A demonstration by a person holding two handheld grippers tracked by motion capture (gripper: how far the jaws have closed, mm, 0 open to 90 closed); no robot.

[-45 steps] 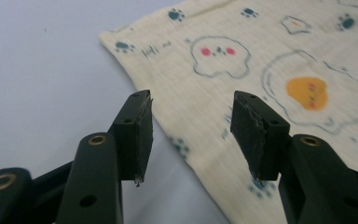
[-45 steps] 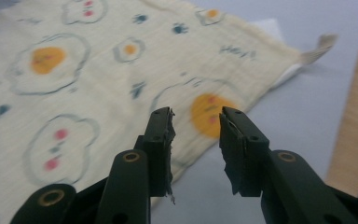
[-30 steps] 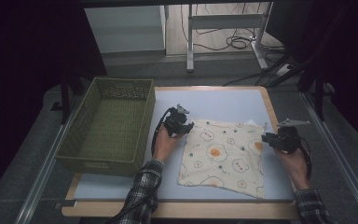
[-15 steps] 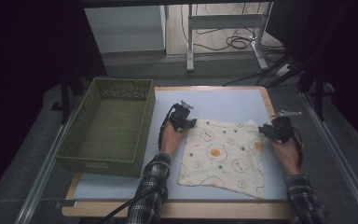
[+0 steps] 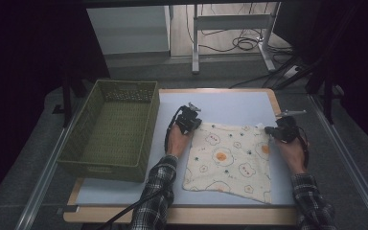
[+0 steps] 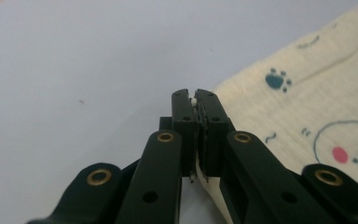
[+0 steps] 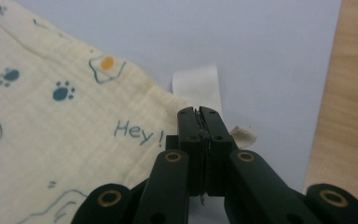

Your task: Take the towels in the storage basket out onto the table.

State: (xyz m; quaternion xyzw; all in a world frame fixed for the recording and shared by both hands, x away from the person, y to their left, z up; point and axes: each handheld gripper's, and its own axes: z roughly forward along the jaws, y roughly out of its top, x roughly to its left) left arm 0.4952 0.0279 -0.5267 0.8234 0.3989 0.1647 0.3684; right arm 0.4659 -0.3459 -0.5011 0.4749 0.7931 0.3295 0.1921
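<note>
both grippers have just been closing and now sit pinched on the cloth [image 5: 229,160]: left gripper [image 5: 189,120] clamps the far-left corner, a sliver of fabric showing between its pads in the left gripper view [image 6: 196,122]; right gripper [image 5: 281,131] clamps the far-right corner, jaws pressed together on the hem in the right gripper view [image 7: 205,135]. key relation: the cloth lies flat on the blue mat [image 5: 230,108], body spreading back toward the person from both tips, the far edge running straight between the 2 grippers, so the grip line is that edge. it's about square, no real long axis. each hand owns its own corner, neither nearer. basket [image 5: 111,127] sits just to the left gripper's outer side, so i'd guess a lift or fold, then a carry that way. writing: "hey!" printed just left of the right jaws [image 7: 138,132]; white care tag [image 7: 196,85] right ahead of them, no legible text. rest is paw prints and egg shapes, no brand.
</note>
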